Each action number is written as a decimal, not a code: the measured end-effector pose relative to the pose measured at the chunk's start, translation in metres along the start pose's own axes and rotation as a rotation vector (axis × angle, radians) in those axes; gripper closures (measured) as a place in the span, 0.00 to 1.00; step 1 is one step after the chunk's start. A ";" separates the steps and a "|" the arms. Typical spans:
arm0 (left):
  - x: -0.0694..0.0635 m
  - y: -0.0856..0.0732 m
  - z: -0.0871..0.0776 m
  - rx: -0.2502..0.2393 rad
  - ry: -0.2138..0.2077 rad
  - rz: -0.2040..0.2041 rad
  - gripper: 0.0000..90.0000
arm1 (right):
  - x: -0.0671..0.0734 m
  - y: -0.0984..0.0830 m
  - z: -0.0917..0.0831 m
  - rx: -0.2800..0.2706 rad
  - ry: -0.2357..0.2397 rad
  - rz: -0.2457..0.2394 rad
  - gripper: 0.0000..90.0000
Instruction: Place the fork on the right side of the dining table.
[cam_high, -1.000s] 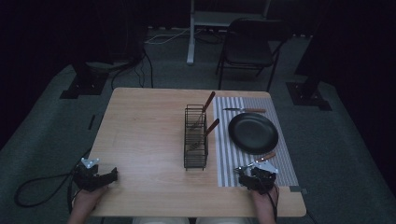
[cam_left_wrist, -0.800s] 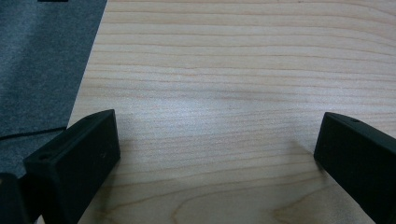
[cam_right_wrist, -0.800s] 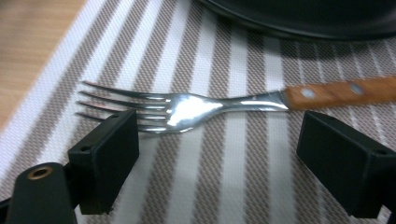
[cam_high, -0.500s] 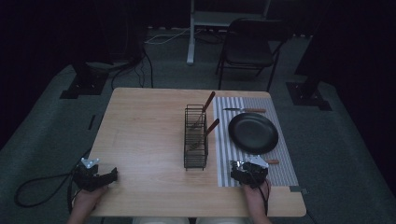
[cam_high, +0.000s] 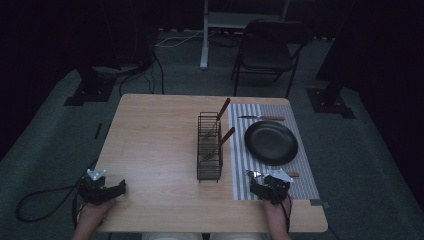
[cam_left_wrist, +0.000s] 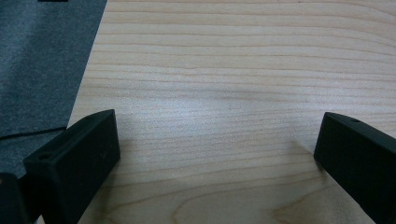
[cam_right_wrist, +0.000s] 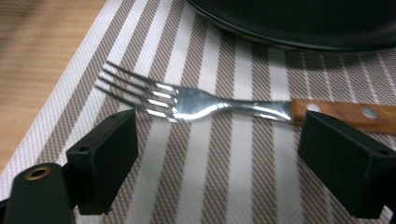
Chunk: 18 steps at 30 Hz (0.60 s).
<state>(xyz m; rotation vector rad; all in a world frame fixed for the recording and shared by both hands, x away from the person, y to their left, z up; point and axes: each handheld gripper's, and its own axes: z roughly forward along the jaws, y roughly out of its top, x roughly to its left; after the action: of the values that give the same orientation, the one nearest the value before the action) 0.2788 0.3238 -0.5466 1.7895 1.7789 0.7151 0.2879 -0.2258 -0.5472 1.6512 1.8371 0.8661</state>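
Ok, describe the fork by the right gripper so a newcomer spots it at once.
Find the striped placemat right of the wire rack. Just nearer the person than the black plate, the fork lies flat between the right gripper's open jaws. Unlike the racked utensils, it lies loose on the mat.

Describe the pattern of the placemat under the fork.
Brown-and-white striped woven placemat, clearest in the right gripper view.

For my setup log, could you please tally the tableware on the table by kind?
Forks: 1, fork
Knives: 1, knife
Plates: 1, black plate
Placemats: 1, striped placemat
Wire racks: 1, wire rack
Wooden-handled utensils in the rack, kind unclear: 2, and
Total: 7
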 end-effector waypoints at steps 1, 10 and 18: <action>0.000 0.000 0.000 0.000 0.000 0.000 0.01 | 0.000 0.000 0.000 0.000 0.000 0.000 0.13; 0.000 0.000 0.000 0.000 0.000 0.000 0.01 | -0.038 -0.015 -0.022 -0.021 0.025 0.076 0.14; 0.000 0.000 0.000 0.000 0.000 0.000 0.01 | -0.058 -0.022 -0.030 -0.036 -0.009 0.066 0.14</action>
<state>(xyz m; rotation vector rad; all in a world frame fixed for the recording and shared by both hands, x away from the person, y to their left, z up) 0.2788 0.3238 -0.5466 1.7898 1.7786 0.7153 0.2586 -0.2882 -0.5459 1.6997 1.7593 0.9126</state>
